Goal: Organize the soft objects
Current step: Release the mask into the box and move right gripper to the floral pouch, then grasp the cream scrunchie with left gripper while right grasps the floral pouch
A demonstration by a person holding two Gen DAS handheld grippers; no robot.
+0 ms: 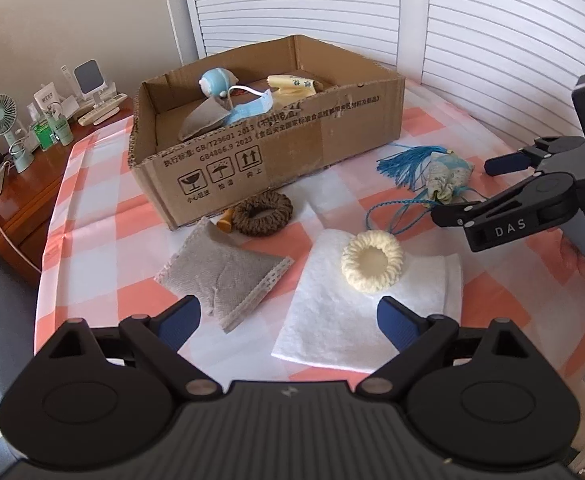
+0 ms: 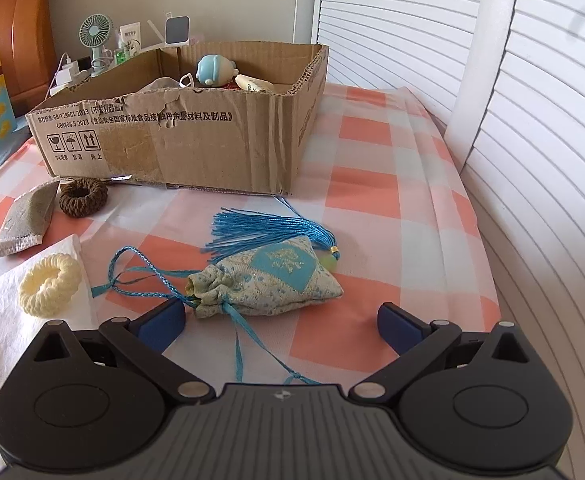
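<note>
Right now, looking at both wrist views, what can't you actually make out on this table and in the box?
- Box contents: in the right wrist view the front wall hides all but the tops.
- Small orange thing: in the left wrist view, tucked behind the brown ring; unidentifiable.
- White cloth: cut off by the right wrist view's left edge.
- Bottle labels on the side cabinet: too small to read.
</note>
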